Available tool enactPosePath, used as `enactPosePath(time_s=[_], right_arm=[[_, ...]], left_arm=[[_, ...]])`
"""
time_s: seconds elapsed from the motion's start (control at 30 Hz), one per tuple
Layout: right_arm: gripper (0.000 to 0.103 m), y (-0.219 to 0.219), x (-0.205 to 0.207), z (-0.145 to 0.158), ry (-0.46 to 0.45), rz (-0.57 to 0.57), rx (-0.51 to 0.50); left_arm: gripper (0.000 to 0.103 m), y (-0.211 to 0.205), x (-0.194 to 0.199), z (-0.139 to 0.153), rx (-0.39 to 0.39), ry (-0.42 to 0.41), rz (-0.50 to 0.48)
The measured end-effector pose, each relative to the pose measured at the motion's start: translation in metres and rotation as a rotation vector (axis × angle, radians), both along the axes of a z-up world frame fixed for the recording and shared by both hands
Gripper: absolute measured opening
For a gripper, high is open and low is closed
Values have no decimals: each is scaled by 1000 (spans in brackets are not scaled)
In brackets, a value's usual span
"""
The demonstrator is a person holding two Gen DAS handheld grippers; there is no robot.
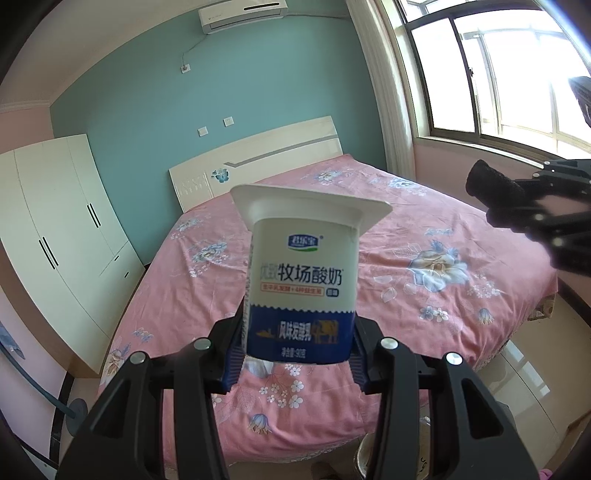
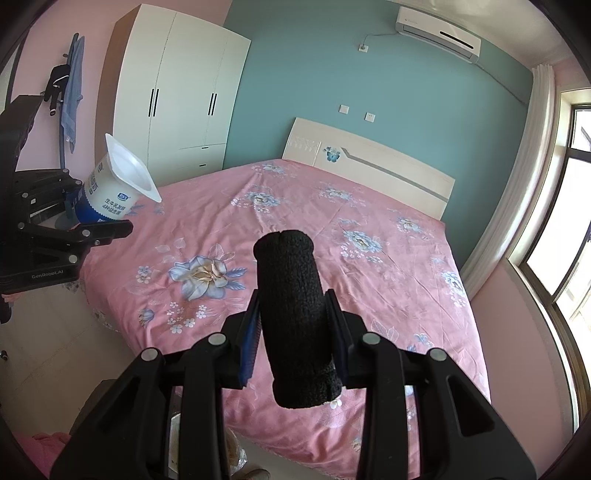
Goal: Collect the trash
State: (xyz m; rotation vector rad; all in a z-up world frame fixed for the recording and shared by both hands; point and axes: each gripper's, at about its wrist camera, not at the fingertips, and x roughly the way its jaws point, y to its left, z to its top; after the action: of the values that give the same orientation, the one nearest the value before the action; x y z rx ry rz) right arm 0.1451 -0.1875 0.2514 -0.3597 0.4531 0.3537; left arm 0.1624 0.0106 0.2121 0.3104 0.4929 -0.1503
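The left gripper (image 1: 299, 354) pinches a yogurt cup (image 1: 301, 273) by its lower blue band, the blue pads pressed against both sides. The cup stands roughly upright in the left wrist view, its wide white rim uppermost, held in the air above the foot end of the bed (image 1: 461, 236). The right wrist view shows the same cup (image 2: 110, 184) tilted, with its open mouth facing the bed.

The right gripper (image 2: 297, 343) is clamped on a black fuzzy roll (image 2: 295, 314), perhaps a rolled sock, though the texture alone does not settle it. The roll stands on end between the pads and sticks out above and below them, also above the foot end of the bed. In the left wrist view this roll (image 1: 493, 184) appears over the window side of the bed, well apart from the cup.

The bed carries a pink sheet with blue flowers, and nothing else lies on it. At its head stands a white headboard (image 2: 369, 162) against the teal wall. A white wardrobe (image 2: 177, 85) stands beside the bed on the far side from the window (image 1: 498, 66). An air conditioner (image 2: 439, 33) hangs high on the wall above the headboard. Close to the foot of the bed, on the floor, a crinkled bag (image 2: 232, 454) is partly hidden behind the gripper frames.
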Motion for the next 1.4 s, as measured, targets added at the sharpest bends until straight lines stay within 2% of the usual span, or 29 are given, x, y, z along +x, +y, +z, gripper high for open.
enactPosePath(time_s=[0.27,0.6,0.97,1.4], right_arm=[[35,-6,-14,-35,68,13,-2],[35,-9,-18,-92,177,33,-10],[35,3,-5,-188,361,52,-56],[35,18,17,-315,626,74,-42]], left_arm=[[48,3,-20,-34,19,55,-22],[48,4,-20,-92,22,174,-45],[48,16,2,-188,-9,384,-30],[48,4,17,-296,-2,604,-52]])
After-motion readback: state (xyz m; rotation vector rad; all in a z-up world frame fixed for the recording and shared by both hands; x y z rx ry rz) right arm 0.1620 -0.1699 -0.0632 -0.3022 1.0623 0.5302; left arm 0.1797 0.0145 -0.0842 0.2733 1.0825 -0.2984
